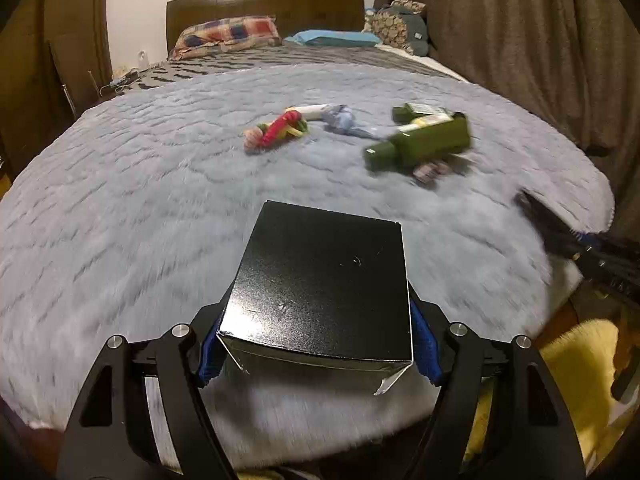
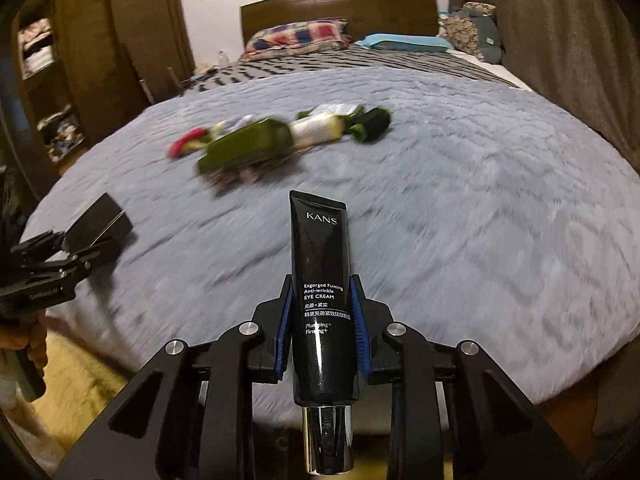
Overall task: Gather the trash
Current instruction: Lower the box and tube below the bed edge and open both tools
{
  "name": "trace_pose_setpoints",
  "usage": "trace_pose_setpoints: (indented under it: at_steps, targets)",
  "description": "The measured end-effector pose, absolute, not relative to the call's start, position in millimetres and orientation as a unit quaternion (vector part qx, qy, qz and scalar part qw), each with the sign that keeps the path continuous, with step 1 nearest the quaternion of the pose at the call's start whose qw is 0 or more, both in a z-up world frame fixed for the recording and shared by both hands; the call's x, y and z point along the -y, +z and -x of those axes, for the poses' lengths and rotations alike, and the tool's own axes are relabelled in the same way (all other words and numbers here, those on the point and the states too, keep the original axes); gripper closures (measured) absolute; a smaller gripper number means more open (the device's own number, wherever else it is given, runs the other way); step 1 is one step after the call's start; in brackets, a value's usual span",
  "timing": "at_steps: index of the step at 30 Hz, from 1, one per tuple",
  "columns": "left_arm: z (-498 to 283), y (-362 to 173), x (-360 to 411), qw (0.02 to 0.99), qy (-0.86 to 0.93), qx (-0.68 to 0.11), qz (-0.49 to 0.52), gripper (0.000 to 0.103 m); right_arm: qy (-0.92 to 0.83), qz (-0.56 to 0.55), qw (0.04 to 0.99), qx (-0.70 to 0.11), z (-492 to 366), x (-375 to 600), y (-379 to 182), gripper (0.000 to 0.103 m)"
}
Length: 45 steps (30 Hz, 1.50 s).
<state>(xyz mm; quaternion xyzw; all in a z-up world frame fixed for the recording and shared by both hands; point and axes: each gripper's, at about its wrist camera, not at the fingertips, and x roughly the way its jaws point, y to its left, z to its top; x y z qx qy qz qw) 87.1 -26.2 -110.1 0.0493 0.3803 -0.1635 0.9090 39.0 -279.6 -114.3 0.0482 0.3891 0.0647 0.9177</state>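
left hand-held gripper (image 1: 316, 344): I've got it clamped on a black box (image 1: 320, 284), held up over the near edge of the bed (image 1: 120, 208)
right hand-held gripper (image 2: 322, 340): squeezing a black eye cream tube (image 2: 322, 300), silver cap toward me, also above the near edge
rest of the trash: green bottle (image 1: 420, 142), red toy (image 1: 276, 130), a few blurry bits beside them, all mid-bed nearer the right edge
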Motion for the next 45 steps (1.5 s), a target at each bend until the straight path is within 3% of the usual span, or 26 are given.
trace_pose_setpoints:
  at_steps: [15,29,41,43,45]
  targets:
    - [11.6,-153.3,13.4,0.886,-0.174,-0.426,-0.053,0.033,0.157,-0.051,0.880,-0.446,36.8,200.1,-152.6,0.076]
    - [3.6,-246.7,13.3,0.827,-0.173,-0.532,-0.052,0.033,0.130,-0.054,0.821,-0.553,22.7,176.0,-237.8,0.076]
    - [-3.1,-279.8,23.3,0.793,-0.181,-0.579,-0.055,0.032,0.121,-0.072,0.807,-0.573,17.5,172.0,-261.4,0.073]
    - [-1.4,-281.0,27.2,0.792,-0.180,-0.581,-0.055,0.032,0.122,-0.074,0.809,-0.570,12.9,181.3,-262.2,0.070]
    - [-0.1,-282.7,28.2,0.791,-0.180,-0.583,-0.054,0.032,0.121,-0.073,0.814,-0.564,11.7,180.5,-258.3,0.056]
